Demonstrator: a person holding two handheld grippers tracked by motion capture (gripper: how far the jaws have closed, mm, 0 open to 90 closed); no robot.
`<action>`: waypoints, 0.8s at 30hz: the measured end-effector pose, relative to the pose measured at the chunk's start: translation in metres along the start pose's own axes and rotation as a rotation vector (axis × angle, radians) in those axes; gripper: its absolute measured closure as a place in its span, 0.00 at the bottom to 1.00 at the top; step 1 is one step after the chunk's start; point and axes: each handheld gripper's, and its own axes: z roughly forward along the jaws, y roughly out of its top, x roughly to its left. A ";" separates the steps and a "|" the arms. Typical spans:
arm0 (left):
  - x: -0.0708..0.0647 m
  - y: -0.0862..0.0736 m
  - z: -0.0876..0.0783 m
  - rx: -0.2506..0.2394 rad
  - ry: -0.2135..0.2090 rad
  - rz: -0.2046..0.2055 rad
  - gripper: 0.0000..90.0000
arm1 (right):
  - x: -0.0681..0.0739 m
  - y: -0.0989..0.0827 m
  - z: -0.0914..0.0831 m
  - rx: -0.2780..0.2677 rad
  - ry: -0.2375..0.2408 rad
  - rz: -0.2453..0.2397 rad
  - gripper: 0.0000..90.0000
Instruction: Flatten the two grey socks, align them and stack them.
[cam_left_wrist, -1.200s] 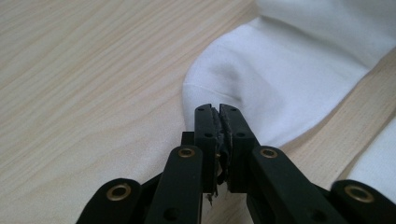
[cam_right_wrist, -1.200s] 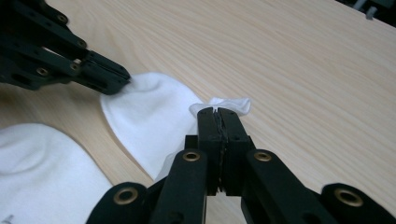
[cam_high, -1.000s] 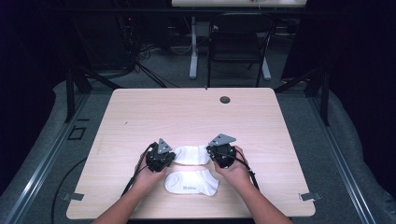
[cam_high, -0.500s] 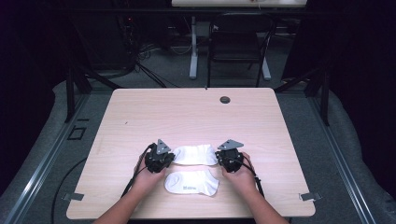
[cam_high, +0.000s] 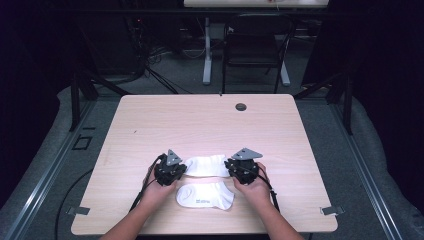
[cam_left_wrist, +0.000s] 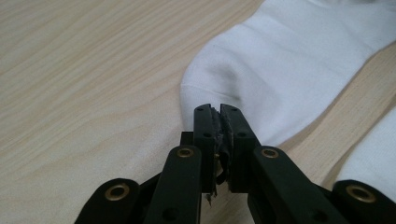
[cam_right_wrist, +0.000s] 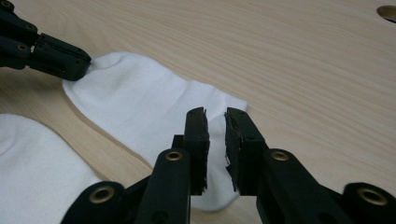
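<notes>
Nearest the person lies a second white sock, untouched, and just beyond it the sock being worked lies flat on the table between both tools. The left gripper is pressed together at that sock's end, though whether cloth sits in the pinch is hidden; the right gripper has just been opening, its jaws slightly spread over the other end, pressing nothing. With one end freed, any left-hand pull could drag or bunch the sock against its neighbour.

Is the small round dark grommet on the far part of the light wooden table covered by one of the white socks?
No, the small round dark grommet lies bare on the light wooden table, apart from both white socks.
</notes>
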 end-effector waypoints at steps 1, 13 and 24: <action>0.000 0.000 0.000 0.000 0.000 0.000 0.95 | 0.003 0.001 0.004 0.008 0.004 -0.014 0.86; 0.002 -0.001 0.000 -0.007 -0.014 -0.004 0.95 | -0.009 -0.010 0.030 0.093 -0.041 0.039 0.87; 0.004 -0.003 -0.002 -0.006 -0.010 -0.003 0.94 | -0.013 -0.016 0.027 0.072 -0.042 0.060 0.89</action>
